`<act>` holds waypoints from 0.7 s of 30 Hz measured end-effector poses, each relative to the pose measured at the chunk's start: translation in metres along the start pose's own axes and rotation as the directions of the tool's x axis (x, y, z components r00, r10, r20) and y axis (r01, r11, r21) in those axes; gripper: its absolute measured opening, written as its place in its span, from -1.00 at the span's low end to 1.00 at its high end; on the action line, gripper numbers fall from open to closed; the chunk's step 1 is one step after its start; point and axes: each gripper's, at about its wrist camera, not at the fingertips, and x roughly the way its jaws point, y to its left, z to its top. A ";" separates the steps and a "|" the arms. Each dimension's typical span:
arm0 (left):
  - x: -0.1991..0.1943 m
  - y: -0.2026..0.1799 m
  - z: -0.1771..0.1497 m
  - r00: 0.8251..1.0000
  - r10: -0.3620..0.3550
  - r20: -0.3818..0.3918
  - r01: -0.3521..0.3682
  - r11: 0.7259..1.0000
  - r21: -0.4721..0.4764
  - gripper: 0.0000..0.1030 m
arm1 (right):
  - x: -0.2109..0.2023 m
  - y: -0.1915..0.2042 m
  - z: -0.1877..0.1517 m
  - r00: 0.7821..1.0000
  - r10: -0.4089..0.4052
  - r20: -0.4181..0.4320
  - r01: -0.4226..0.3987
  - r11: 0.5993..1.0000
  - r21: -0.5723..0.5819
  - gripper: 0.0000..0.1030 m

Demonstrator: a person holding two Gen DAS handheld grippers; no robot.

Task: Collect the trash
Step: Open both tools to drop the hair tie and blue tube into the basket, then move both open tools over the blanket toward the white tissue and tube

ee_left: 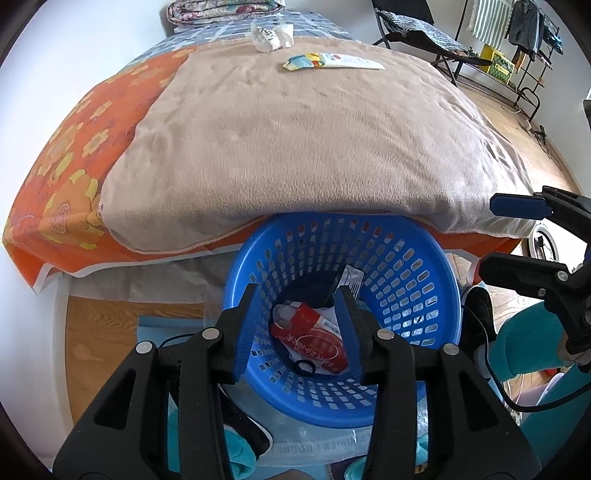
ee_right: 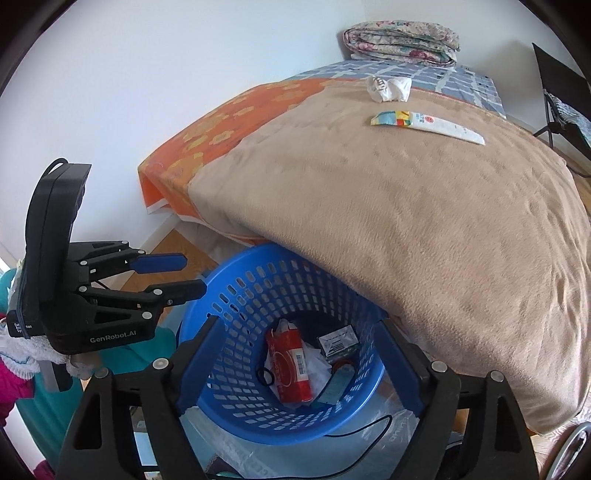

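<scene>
Hovering over the blue perforated basket point(ee_left: 424, 295), both the left gripper point(ee_left: 297, 332) and right gripper point(ee_right: 301, 365) are being held wide apart, empty; a long wrapper point(ee_right: 428, 125) and crumpled tissue point(ee_right: 389, 88) are lying uncollected, well apart, on the beige blanket point(ee_right: 424, 229).

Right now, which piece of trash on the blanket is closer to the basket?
The long flat wrapper is closer; the crumpled white wrapper lies beyond it, near the blanket's far edge.

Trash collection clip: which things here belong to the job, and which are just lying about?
Job:
- blue basket, holding a red packet
- crumpled white wrapper on the beige blanket
- long flat wrapper on the blanket
- left gripper and right gripper, both open

Lying about:
- folded quilt
- clothes rack
- folding chair
</scene>
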 end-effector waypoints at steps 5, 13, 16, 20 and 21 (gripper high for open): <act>-0.013 0.000 0.013 0.999 -0.016 0.037 0.017 1.000 -0.022 -0.12 | -0.014 -0.002 0.013 0.999 -0.019 0.036 0.019 1.000 0.007 0.72; -0.023 0.004 0.060 0.997 -0.028 0.077 0.031 0.999 -0.029 0.05 | -0.038 -0.015 0.057 0.992 -0.045 0.118 0.045 0.999 0.007 0.81; -0.023 0.011 0.087 0.995 -0.016 0.098 0.019 0.999 -0.033 0.05 | -0.038 -0.029 0.076 0.990 -0.065 0.124 0.064 0.998 0.008 0.81; -0.019 0.024 0.130 0.992 0.008 0.128 -0.002 0.999 -0.043 0.05 | -0.038 -0.056 0.103 0.985 -0.099 0.140 0.096 0.995 0.031 0.81; -0.017 0.028 0.137 0.992 0.007 0.129 -0.001 0.999 -0.048 0.05 | -0.037 -0.067 0.111 0.984 -0.100 0.148 0.093 0.994 0.054 0.81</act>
